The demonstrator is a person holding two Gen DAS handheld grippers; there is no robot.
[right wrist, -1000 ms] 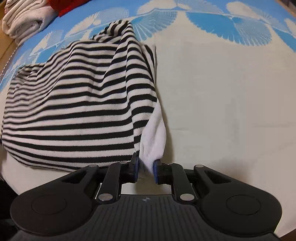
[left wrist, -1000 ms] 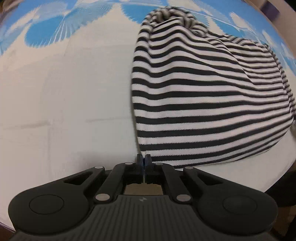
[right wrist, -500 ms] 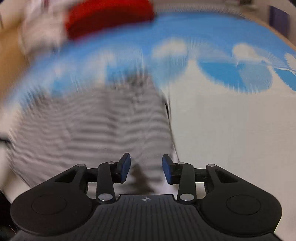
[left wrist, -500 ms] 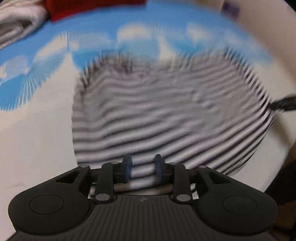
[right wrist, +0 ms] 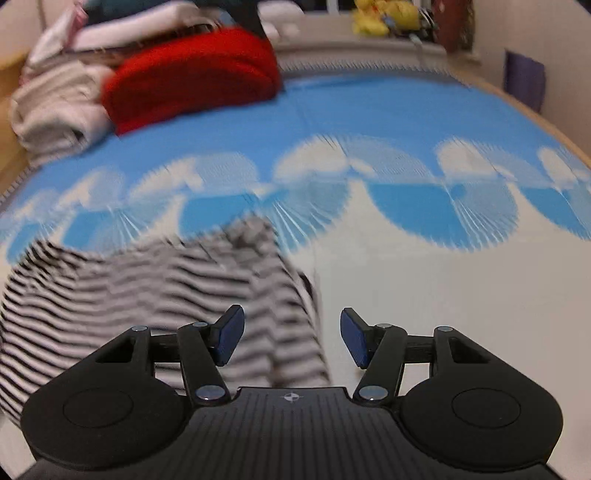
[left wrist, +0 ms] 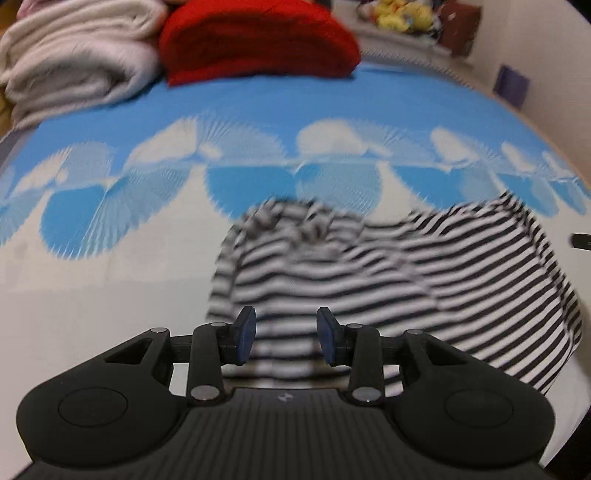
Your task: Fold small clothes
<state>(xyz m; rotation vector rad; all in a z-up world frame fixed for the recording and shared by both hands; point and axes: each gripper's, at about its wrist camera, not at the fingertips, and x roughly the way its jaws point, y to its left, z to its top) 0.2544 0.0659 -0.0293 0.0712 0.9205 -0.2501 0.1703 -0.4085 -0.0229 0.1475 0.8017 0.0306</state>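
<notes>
The striped garment (left wrist: pixel 388 280) is seen lying bunched on the blue-and-white bedspread (left wrist: pixel 110 295), its stripes smeared by motion blur and its near edge hidden behind both tools. The left gripper (left wrist: pixel 287 339) and right gripper (right wrist: pixel 291 338) have just been opening; nothing is gripped between their pads.

Striped top (left wrist: pixel 388 280) is smeared with motion blur, its near hem hidden behind the hand-held gripper (left wrist: pixel 286 339); yellow plush toys (right wrist: pixel 384 16) too fuzzy to identify.
</notes>
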